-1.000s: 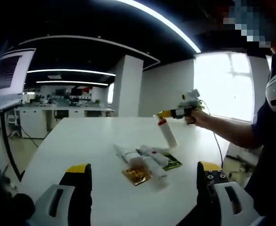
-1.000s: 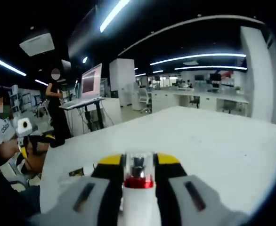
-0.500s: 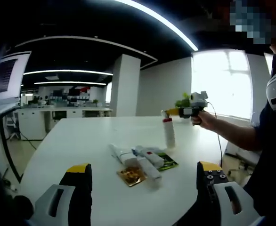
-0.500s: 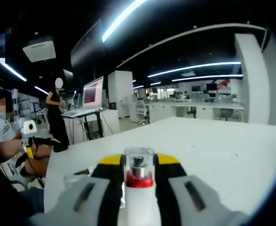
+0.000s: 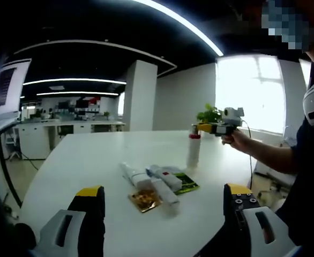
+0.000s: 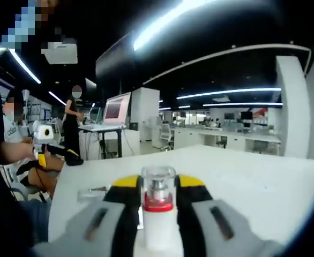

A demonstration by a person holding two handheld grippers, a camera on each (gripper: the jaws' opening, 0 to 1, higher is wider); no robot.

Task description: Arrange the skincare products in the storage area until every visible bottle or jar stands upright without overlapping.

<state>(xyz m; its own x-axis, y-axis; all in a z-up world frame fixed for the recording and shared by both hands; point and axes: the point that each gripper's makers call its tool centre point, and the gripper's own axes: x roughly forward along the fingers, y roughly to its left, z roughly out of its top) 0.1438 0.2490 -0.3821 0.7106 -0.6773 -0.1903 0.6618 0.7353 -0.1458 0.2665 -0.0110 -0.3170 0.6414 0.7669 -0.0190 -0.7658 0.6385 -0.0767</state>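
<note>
On the table (image 5: 82,160), the right gripper (image 5: 210,127) has stood its bottle (image 5: 193,151) upright.

White table (image 5: 82,160) — potted plant (image 5: 209,114), laptop (image 6: 116,110) beyond.

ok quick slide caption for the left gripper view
Right gripper stands a white bottle upright on the white table, beside tubes lying flat.
</note>
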